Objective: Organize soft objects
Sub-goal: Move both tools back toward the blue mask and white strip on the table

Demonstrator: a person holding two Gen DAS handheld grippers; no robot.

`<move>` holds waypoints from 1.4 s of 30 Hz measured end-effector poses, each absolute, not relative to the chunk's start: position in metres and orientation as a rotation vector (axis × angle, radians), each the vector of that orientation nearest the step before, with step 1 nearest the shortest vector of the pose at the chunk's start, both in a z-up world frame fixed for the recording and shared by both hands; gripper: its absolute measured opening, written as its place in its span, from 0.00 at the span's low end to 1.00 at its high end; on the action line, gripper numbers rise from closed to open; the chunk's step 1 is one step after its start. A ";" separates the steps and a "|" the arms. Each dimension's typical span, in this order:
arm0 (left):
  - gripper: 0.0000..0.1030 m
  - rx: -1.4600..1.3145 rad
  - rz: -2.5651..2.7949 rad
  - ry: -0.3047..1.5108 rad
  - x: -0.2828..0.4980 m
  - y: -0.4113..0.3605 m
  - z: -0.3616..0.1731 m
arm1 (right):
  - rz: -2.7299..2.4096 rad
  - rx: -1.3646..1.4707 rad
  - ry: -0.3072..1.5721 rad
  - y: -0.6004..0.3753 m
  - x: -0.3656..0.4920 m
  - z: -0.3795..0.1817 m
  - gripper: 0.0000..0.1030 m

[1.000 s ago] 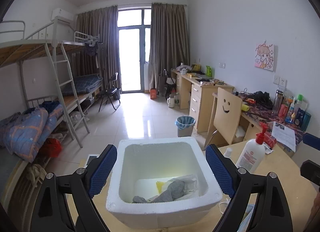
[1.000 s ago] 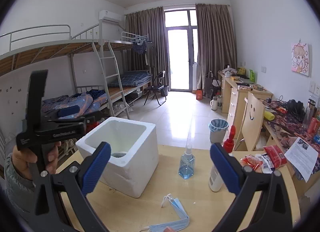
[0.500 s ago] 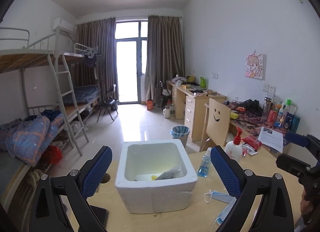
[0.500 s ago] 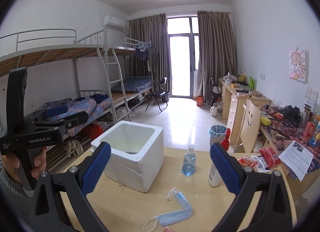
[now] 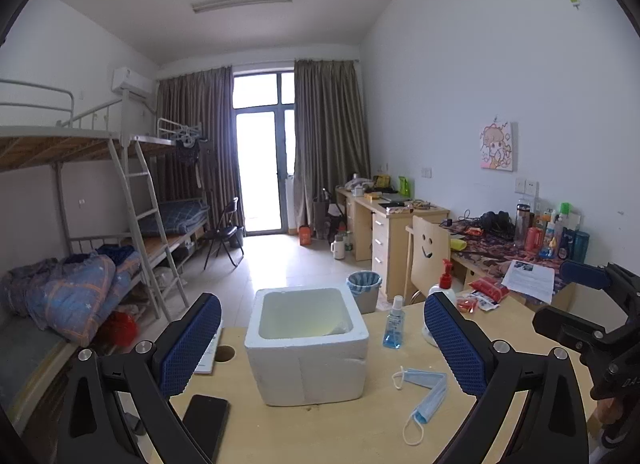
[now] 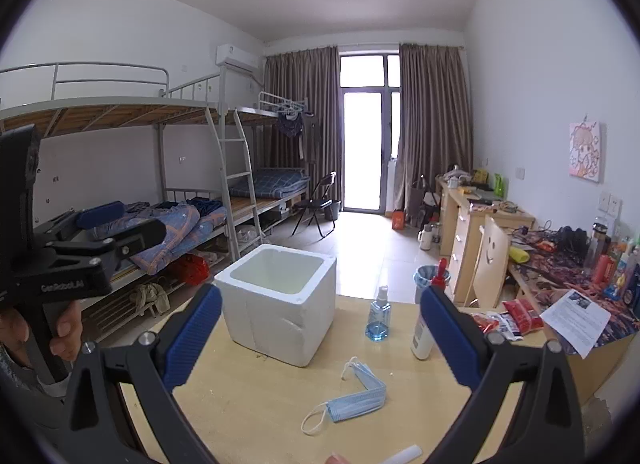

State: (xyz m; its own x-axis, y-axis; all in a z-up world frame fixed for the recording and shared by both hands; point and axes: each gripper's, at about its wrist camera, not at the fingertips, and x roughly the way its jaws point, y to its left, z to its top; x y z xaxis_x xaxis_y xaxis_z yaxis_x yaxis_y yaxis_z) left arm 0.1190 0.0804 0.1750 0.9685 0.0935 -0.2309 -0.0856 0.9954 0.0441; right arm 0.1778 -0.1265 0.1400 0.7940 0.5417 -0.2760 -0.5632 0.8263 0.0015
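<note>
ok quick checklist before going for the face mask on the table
1. Face mask lying free on the table, nothing on it: ok.
2. Right claw open and empty: ok.
3. Left claw open and empty: ok.
4. Foam box upright, top open: ok.
5. Spray bottle and pump bottle clear of the mask: ok.
6. Room left inside the box: cannot tell.

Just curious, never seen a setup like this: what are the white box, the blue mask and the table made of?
Box: looks like foam, probably polystyrene; thick walls, matte grainy white, dented side. Mask: seemingly thin non-woven fabric, pleated and limp, with white ear loops. Table: pale wood-look top, smooth with a slight sheen; solid wood or laminate, can't tell.
</note>
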 end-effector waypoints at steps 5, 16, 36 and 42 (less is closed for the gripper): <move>0.99 0.041 0.071 0.204 0.094 0.072 0.162 | 0.593 -0.085 0.263 -0.129 0.163 0.133 0.98; 0.99 -0.019 0.116 0.091 0.040 0.064 0.110 | 0.554 -0.069 0.222 -0.142 0.140 0.095 0.98; 0.99 -0.028 0.150 0.061 0.022 0.048 0.025 | 0.477 -0.053 0.223 -0.167 0.120 0.009 0.98; 0.99 -0.025 0.136 0.096 0.025 0.047 0.007 | 0.476 -0.046 0.232 -0.173 0.119 -0.003 0.98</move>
State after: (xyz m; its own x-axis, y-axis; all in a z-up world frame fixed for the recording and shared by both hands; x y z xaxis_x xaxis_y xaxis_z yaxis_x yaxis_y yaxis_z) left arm 0.0245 0.0475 0.0073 0.9861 0.1346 -0.0975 -0.1370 0.9904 -0.0184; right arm 0.1191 -0.1731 -0.0026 0.8633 0.4484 -0.2316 -0.4588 0.8885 0.0098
